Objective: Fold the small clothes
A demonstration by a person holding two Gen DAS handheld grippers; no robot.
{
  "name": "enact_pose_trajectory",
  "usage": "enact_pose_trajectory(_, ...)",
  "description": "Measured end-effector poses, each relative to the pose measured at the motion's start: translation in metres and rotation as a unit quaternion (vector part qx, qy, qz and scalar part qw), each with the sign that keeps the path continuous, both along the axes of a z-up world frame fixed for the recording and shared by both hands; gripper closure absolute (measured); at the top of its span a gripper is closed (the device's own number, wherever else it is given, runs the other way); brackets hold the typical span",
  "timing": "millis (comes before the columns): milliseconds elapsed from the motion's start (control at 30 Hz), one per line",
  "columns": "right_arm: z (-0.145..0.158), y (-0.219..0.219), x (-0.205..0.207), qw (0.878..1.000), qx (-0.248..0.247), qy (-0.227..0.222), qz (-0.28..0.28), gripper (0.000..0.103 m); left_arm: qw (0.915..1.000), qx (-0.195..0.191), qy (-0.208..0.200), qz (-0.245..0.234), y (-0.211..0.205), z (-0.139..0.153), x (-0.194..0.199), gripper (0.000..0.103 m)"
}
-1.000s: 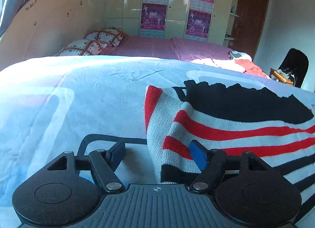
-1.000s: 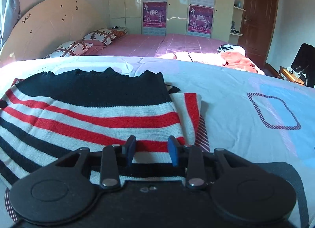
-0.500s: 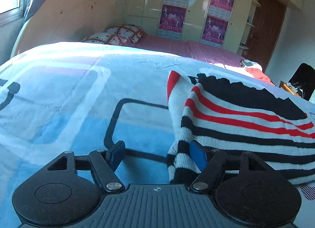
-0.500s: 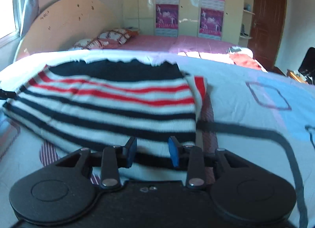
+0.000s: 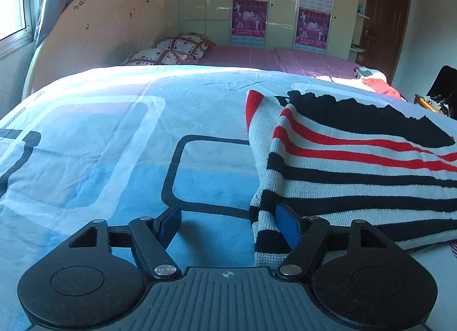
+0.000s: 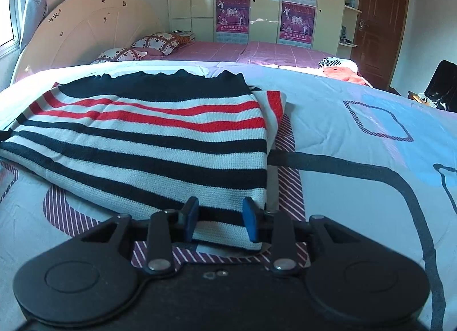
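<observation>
While spread, two grippers (image 5: 230,224) (image 6: 220,218), one sweater (image 6: 148,142)

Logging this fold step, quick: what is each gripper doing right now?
Left gripper: open, holding nothing, at the striped sweater's corner.
Right gripper: open, fingers astride the sweater's near hem, not clamped.

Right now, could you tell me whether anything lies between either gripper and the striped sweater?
Nothing visible does. The left gripper is open at the striped sweater near corner, one of its fingers already over the knit. The right gripper is open straddling the hem, with only the bedsheet around.
</observation>
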State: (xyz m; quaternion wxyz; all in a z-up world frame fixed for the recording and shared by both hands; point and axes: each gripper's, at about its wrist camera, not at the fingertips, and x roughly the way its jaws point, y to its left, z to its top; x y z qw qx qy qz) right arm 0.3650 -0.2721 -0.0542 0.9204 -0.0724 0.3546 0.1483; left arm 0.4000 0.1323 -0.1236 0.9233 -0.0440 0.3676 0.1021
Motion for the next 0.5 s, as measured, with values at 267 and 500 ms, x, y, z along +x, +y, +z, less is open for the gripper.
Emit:
enact_pose_trajectory(267, 0.014, -0.001, -0.006, 1.0, -0.005, 0.002, -0.013, 0.065, 0.9989, -0.009, -0.001, 0.045, 0.013, 0.015, -0.031, 0.03)
enact_pose_trajectory(500, 0.021, -0.004, -0.019, 0.999, 0.035, -0.028, -0.016, 0.075, 0.977, -0.211, -0.027, 0.013, 0.011, 0.007, -0.047, 0.041)
